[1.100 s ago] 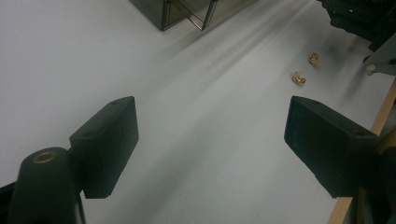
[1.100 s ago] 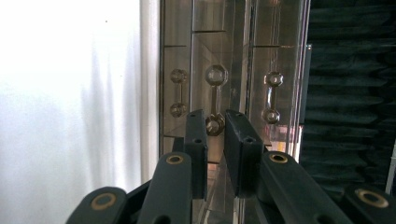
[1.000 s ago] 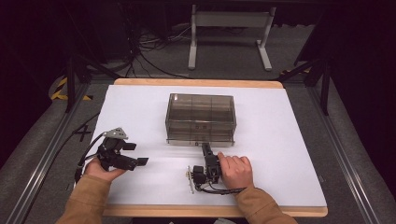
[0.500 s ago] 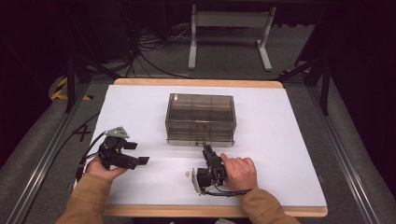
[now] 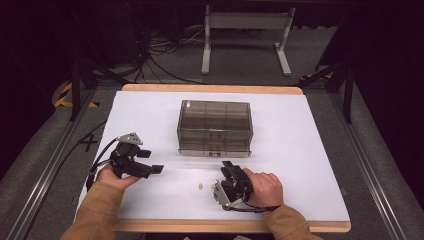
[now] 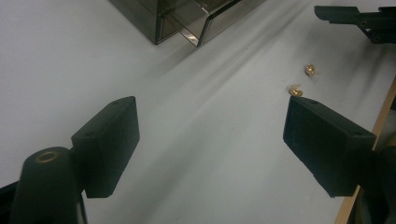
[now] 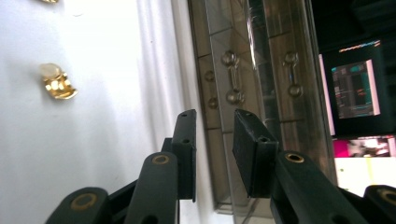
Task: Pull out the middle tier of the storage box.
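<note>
The smoked clear plastic drawer box (image 5: pixel 215 128) sits mid-counter; the right claw (image 7: pixel 212 140), narrowly parted and just widening with nothing between its jaws, hangs before its front, near the metal drawer handle (image 7: pixel 232 77). Line up squarely with that handle before pinching. The left claw (image 6: pixel 210 140) hangs spread and empty, left of the box.
</note>
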A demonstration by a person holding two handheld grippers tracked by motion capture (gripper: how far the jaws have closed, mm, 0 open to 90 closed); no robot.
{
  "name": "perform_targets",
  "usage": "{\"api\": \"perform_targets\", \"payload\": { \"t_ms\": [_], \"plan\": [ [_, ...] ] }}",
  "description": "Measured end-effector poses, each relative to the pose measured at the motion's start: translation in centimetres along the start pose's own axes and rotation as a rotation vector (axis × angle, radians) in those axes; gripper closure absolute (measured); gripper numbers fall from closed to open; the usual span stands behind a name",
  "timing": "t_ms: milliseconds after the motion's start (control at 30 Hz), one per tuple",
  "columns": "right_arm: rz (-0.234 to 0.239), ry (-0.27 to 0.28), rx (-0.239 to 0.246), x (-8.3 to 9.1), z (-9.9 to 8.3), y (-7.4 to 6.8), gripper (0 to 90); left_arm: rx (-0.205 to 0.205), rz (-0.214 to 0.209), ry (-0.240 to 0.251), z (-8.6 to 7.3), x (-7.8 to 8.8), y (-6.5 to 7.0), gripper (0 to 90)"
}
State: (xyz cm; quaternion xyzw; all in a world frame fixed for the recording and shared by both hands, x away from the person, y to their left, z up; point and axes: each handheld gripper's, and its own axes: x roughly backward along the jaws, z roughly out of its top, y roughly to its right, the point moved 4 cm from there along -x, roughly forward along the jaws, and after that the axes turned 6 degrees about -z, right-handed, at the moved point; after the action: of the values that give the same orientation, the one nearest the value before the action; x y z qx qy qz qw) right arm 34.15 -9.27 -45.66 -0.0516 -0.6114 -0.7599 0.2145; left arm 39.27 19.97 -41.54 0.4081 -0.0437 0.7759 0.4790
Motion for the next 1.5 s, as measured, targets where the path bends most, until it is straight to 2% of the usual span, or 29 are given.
{"api": "perform_targets", "payload": {
  "t_ms": [200, 267, 300, 433, 633, 900, 933, 1033, 1167, 1300, 1400, 1433, 1500],
  "plan": [
    [0.062, 0.023, -0.114, 0.8, -1.2, 0.9, 70.2, -0.006, -0.002, -0.001, 0.2, -0.2, 0.0, 19.5],
    [0.067, 0.025, -0.127, 0.9, -1.4, 1.1, 70.2, -0.006, -0.002, -0.003, 0.3, -0.2, 0.0, 19.5],
    [0.078, 0.028, -0.149, 1.0, -1.6, 1.3, 70.2, -0.005, 0.000, 0.001, 0.3, -0.2, 0.0, 19.5],
    [0.170, 0.056, -0.240, 1.4, -2.2, 1.9, 69.8, -0.005, -0.001, 0.004, 0.3, -0.1, 0.0, 19.4],
    [0.238, 0.088, -0.321, 1.6, -3.1, 2.2, 69.9, -0.007, 0.001, 0.005, 0.3, -0.1, 0.0, 19.4],
    [0.305, 0.129, -0.413, 1.8, -3.9, 3.3, 71.0, -0.007, -0.003, 0.004, 0.3, -0.1, 0.0, 19.2],
    [0.305, 0.129, -0.413, 1.8, -3.9, 3.3, 71.0, -0.007, -0.003, 0.004, 0.3, -0.1, 0.0, 19.2],
    [0.353, 0.149, -0.463, 1.9, -4.3, 3.8, 72.7, -0.008, -0.001, 0.005, 0.3, -0.1, 0.0, 19.2],
    [0.415, 0.163, -0.504, 2.0, -4.7, 4.4, 73.4, -0.007, 0.000, 0.004, 0.3, -0.1, 0.1, 19.1],
    [0.465, 0.160, -0.534, 1.9, -5.1, 4.7, 73.1, -0.007, 0.000, 0.003, 0.2, -0.1, 0.0, 19.1],
    [0.475, 0.155, -0.544, 1.9, -5.1, 4.9, 73.1, -0.008, 0.000, 0.004, 0.1, -0.2, 0.1, 19.1],
    [0.495, 0.149, -0.569, 1.9, -5.2, 5.1, 73.2, -0.007, -0.001, 0.004, 0.1, -0.2, 0.1, 19.1],
    [0.505, 0.141, -0.579, 2.0, -5.2, 5.5, 73.1, -0.004, 0.000, 0.005, 0.1, -0.1, 0.0, 19.1]
  ]
}}
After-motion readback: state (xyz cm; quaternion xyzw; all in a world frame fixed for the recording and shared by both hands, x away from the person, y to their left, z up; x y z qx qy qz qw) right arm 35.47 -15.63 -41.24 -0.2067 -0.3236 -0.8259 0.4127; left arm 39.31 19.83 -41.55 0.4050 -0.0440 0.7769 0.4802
